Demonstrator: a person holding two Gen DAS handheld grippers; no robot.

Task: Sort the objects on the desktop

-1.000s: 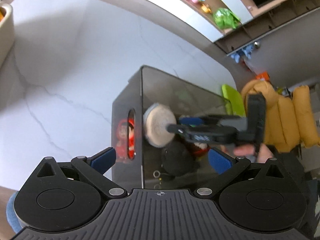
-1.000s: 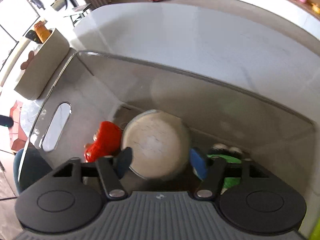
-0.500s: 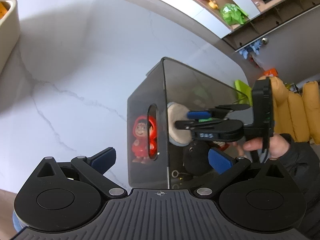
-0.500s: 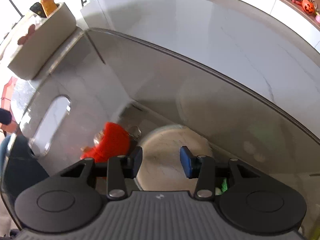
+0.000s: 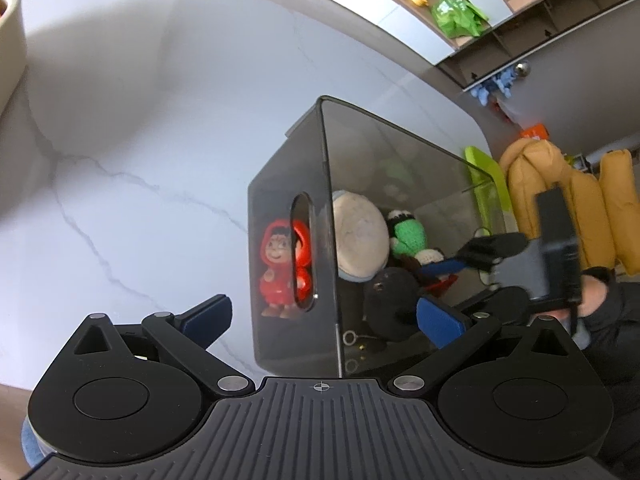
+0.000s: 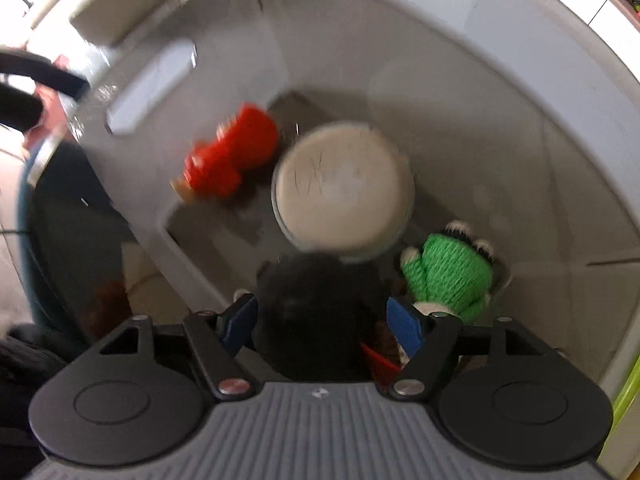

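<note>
A smoked transparent bin (image 5: 292, 184) stands on the white marble table (image 5: 120, 128). In it lie a round cream disc (image 5: 358, 234) (image 6: 342, 188), a red hooded figurine (image 5: 280, 266) (image 6: 230, 158), a green knitted toy (image 5: 410, 234) (image 6: 452, 274) and a black plush ball (image 5: 390, 306) (image 6: 320, 312). My left gripper (image 5: 324, 316) is open and empty, its fingers astride the bin's near corner. My right gripper (image 6: 322, 326) (image 5: 476, 258) is open and empty above the bin's right side, over the black ball. The right wrist view is blurred.
A cream container (image 5: 10, 44) stands at the table's far left. A shelf with small toys and a green bag (image 5: 458, 16) runs behind the table. Yellow cushions (image 5: 560, 200) and a lime-green tray (image 5: 486, 180) lie to the right of the bin.
My right gripper opened, let go of the cream disc in the bin and pulled back to the right. The left wrist view shifted, so the bin sits further right.
</note>
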